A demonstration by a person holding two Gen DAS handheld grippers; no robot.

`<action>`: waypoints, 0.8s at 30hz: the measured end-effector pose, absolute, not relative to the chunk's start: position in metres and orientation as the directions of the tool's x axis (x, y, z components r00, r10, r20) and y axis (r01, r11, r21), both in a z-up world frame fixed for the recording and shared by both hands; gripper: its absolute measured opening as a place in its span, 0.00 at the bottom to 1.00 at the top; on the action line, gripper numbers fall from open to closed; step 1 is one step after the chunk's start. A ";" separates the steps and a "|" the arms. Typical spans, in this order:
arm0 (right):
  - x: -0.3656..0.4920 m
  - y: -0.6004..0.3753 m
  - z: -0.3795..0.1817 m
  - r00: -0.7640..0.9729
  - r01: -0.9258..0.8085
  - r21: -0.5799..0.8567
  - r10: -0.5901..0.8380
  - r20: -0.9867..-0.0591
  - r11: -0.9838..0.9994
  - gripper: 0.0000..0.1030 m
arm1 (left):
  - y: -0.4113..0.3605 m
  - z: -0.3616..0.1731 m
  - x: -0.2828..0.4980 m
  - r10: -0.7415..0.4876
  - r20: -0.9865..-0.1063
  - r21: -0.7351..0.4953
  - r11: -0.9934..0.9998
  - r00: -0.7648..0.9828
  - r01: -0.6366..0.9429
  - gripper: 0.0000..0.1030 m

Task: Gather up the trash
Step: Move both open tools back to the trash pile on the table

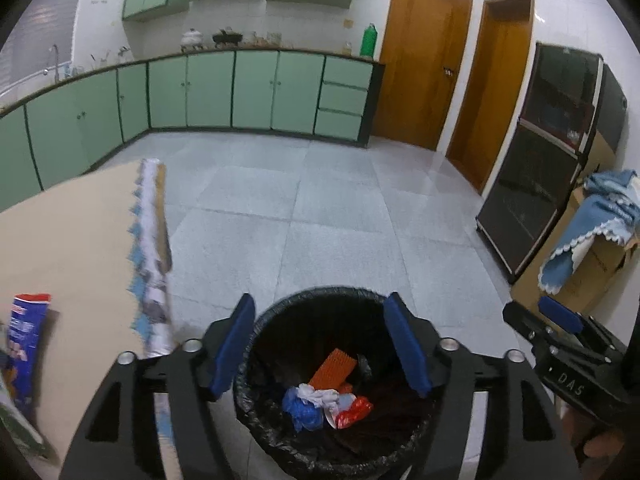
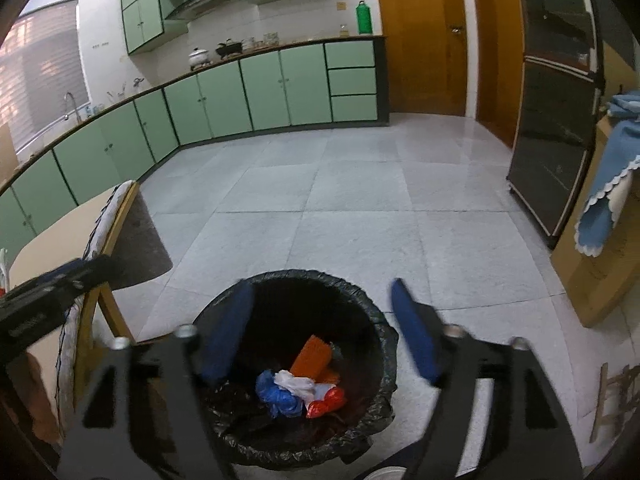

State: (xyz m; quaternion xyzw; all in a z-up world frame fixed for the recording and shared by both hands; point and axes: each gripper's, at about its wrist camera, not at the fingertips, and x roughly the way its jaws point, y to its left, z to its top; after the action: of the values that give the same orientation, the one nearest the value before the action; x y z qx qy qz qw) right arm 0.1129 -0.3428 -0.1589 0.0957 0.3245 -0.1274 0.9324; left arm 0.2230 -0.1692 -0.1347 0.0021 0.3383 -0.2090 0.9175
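Crumpled wrappers (image 1: 320, 400) are already dropped inside the lined bin (image 1: 256, 408) — above it, both the left gripper (image 1: 322, 344) and right gripper (image 2: 322, 330) are held spread and empty; a blue packet (image 1: 24, 344) on the table (image 1: 72, 240) beside the bin likely remains.

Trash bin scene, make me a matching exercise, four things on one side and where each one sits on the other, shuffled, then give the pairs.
Things:
1. orange ridged piece
2. green bottle
3. blue cloth
4. blue snack packet

Places:
A. draped over the cardboard box
B. on the beige table
C. inside the black-lined trash bin
D. on the kitchen counter near the wooden door

Pairs: 1-C, 2-D, 3-A, 4-B
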 end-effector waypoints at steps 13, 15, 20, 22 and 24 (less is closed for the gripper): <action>0.094 -0.271 -0.106 0.846 0.164 0.122 -0.076 -0.528 0.979 0.95 | -0.030 -0.069 0.155 -0.187 -0.465 -0.072 0.982 0.865 0.173 0.87; 0.093 -0.254 -0.101 0.854 0.131 0.123 -0.049 -0.518 0.984 0.95 | -0.005 -0.067 0.142 -0.133 -0.459 -0.054 0.991 0.879 0.121 0.87; 0.092 -0.206 -0.095 0.866 0.041 0.144 0.036 -0.499 0.989 0.95 | 0.051 -0.070 0.114 -0.019 -0.466 -0.007 1.000 0.884 0.018 0.87; 0.096 -0.185 -0.095 0.862 0.003 0.153 0.075 -0.502 0.988 0.95 | 0.067 -0.071 0.107 0.010 -0.470 -0.003 1.000 0.883 -0.013 0.87; 0.098 -0.166 -0.094 0.858 -0.029 0.158 0.105 -0.503 0.987 0.95 | 0.079 -0.072 0.100 0.039 -0.467 0.003 0.999 0.883 -0.042 0.87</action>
State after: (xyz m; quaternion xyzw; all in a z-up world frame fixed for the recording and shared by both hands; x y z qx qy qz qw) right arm 0.0984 -0.1656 -0.0936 0.0726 0.2643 0.0348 0.9611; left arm 0.1000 0.0793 -0.0717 -0.0034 0.2406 0.0208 0.9704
